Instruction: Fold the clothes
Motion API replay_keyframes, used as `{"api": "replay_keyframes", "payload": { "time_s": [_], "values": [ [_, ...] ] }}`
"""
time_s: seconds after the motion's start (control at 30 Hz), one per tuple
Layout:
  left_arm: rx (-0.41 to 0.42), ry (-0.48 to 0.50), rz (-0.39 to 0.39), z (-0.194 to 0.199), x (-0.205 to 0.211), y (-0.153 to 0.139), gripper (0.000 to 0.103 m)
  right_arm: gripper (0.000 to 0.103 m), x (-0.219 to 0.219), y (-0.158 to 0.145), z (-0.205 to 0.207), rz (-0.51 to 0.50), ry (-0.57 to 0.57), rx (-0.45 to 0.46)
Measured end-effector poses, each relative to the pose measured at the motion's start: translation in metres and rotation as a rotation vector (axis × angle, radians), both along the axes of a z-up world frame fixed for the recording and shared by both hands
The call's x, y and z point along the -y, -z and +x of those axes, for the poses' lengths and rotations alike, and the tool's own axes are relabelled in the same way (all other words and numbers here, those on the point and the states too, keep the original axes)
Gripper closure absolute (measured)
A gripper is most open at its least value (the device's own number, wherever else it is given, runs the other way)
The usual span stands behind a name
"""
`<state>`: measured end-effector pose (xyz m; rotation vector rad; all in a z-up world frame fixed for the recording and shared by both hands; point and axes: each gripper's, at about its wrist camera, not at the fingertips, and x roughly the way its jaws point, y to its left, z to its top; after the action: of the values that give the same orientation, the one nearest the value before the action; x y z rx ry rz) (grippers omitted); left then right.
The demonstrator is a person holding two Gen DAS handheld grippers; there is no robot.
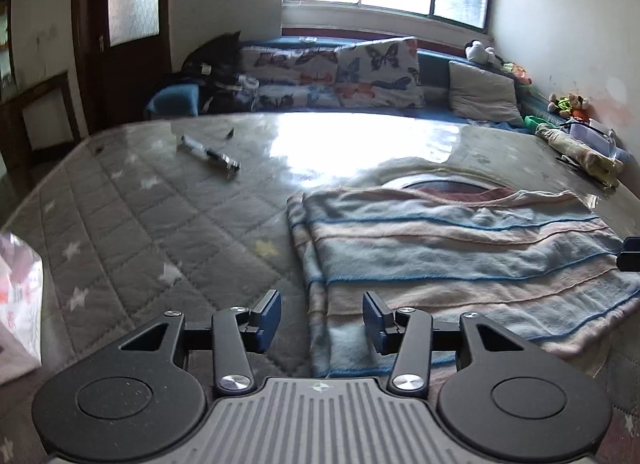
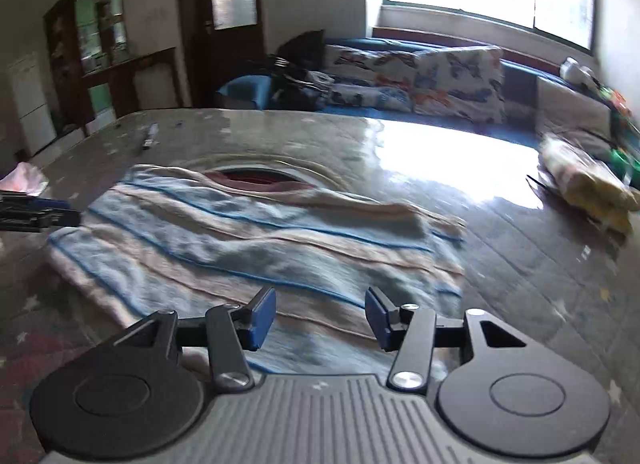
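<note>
A striped garment (image 1: pixel 460 248) in pale blue, pink and cream lies flat on a grey quilted mattress (image 1: pixel 140 204), its neck opening (image 1: pixel 436 186) towards the window. My left gripper (image 1: pixel 322 324) hovers open over the garment's near left edge, with nothing between its blue pads. In the right wrist view the same garment (image 2: pixel 248 240) spreads ahead. My right gripper (image 2: pixel 320 320) stands open above its near edge, pads apart and clear of the cloth. The left gripper (image 2: pixel 40 216) pokes in at that view's left edge. The right gripper (image 1: pixel 630 254) shows at the far right of the left wrist view.
A pen-like object (image 1: pixel 210 154) lies on the mattress at the far left. Butterfly pillows (image 1: pixel 376 72) and a grey cushion (image 1: pixel 480 94) line the window side. A rolled cloth bundle (image 2: pixel 588 184) sits at the right edge. A white printed bag (image 1: pixel 18 304) is at the near left.
</note>
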<state>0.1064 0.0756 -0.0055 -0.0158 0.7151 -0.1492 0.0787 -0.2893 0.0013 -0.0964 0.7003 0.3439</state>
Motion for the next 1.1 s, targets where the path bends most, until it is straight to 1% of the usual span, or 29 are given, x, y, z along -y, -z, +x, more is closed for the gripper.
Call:
{"api": "replay_keyframes", "payload": {
  "time_s": [0.07, 0.17, 0.33, 0.37, 0.5, 0.53, 0.6, 0.67, 0.77, 0.9, 1.0, 1.1],
  "values": [
    [-0.016, 0.002, -0.019, 0.0, -0.002, 0.002, 0.054, 0.052, -0.011, -0.002, -0.001, -0.005, -0.033, 0.004],
    [-0.019, 0.012, -0.039, -0.003, -0.001, 0.002, 0.054, 0.052, -0.031, -0.005, 0.0, -0.011, -0.09, 0.006],
    [-0.042, 0.023, -0.074, -0.003, -0.001, 0.005, 0.059, 0.052, -0.056, -0.006, -0.001, -0.013, -0.155, 0.007],
    [-0.047, 0.025, -0.087, -0.001, -0.001, 0.006, 0.061, 0.052, -0.061, -0.007, -0.003, -0.012, -0.169, 0.006],
    [-0.057, 0.028, -0.124, 0.001, -0.004, 0.006, 0.076, 0.052, -0.077, -0.005, -0.009, -0.026, -0.218, 0.003],
    [-0.055, 0.026, -0.125, 0.001, -0.005, 0.005, 0.078, 0.052, -0.081, -0.004, -0.01, -0.035, -0.234, 0.002],
    [-0.05, 0.019, -0.138, 0.0, -0.008, 0.004, 0.089, 0.052, -0.089, -0.004, -0.012, -0.052, -0.262, 0.007],
    [-0.037, 0.014, -0.158, -0.002, -0.009, 0.001, 0.094, 0.052, -0.095, -0.006, -0.011, -0.054, -0.278, 0.011],
    [-0.01, 0.013, -0.184, -0.007, -0.008, -0.003, 0.096, 0.053, -0.101, -0.013, -0.005, -0.042, -0.289, 0.022],
    [0.03, 0.028, -0.22, -0.015, 0.0, -0.01, 0.097, 0.054, -0.109, -0.027, 0.012, 0.001, -0.282, 0.022],
    [0.055, 0.049, -0.219, -0.019, 0.011, -0.014, 0.097, 0.054, -0.122, -0.041, 0.031, 0.056, -0.29, 0.002],
    [0.07, 0.059, -0.215, -0.022, 0.018, -0.016, 0.097, 0.054, -0.137, -0.047, 0.048, 0.103, -0.302, -0.034]
  ]
}}
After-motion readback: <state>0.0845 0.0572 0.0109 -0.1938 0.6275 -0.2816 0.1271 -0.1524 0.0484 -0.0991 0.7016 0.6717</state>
